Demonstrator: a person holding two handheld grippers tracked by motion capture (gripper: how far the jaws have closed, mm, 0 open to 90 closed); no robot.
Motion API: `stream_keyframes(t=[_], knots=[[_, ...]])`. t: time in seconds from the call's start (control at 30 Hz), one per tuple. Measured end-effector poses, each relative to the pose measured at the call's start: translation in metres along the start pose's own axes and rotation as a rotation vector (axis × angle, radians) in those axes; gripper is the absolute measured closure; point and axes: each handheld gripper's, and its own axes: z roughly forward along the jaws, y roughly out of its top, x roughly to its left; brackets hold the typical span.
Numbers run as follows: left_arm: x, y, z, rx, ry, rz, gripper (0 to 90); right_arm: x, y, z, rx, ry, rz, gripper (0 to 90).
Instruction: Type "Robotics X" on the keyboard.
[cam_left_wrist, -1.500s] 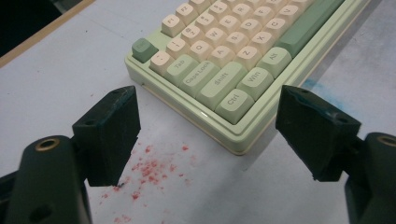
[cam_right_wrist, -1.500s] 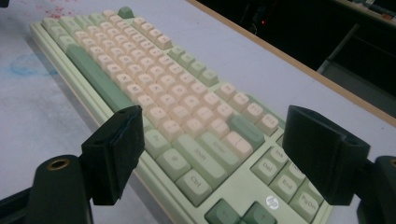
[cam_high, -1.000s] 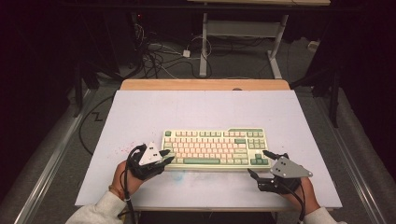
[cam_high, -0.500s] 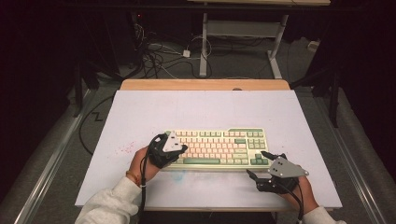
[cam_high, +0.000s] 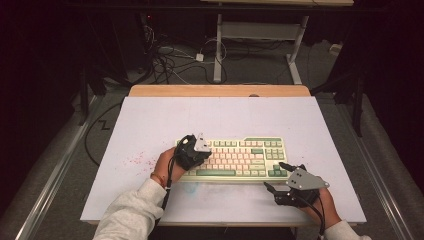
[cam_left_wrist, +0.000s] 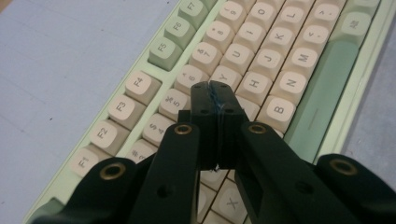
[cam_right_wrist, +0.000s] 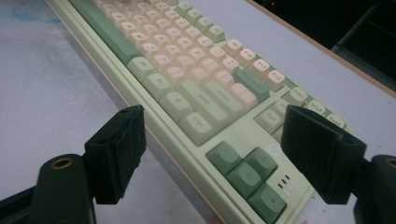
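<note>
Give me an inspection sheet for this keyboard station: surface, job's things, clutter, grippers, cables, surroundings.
Surface: pale mat over a wooden tabletop; red specks at its left, a faint blue smudge near the front edge.
Job's things: green and cream keyboard, flat on the mat, near the front.
Clutter: nothing seen.
Grippers: left gripper shut, empty, tips above the letter keys around G; right gripper open, empty, jaws astride the keyboard's arrow-key corner.
Cables: a black cable trails along the left forearm; a tangle of cables on the floor behind the table.
Surroundings: dark room, white desk frame beyond the table.
</note>
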Motion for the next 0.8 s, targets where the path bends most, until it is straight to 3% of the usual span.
stream_keyframes(t=[0.23,0.4,0.5,0.8], knots=[[0.0,0.008,0.007,0.012,-0.004,0.021,86.8,0.001,0.0,0.002,0.012,0.004,-0.008,23.4],[0.001,0.011,0.011,0.03,0.015,0.022,86.8,0.002,0.0,0.002,0.016,0.009,-0.014,23.5],[0.001,0.01,0.017,0.065,-0.01,0.02,86.9,0.002,0.0,0.003,0.018,0.01,-0.018,23.5],[0.002,0.01,0.007,0.018,0.007,0.025,87.3,0.002,0.001,0.002,0.01,0.006,-0.01,23.5]])
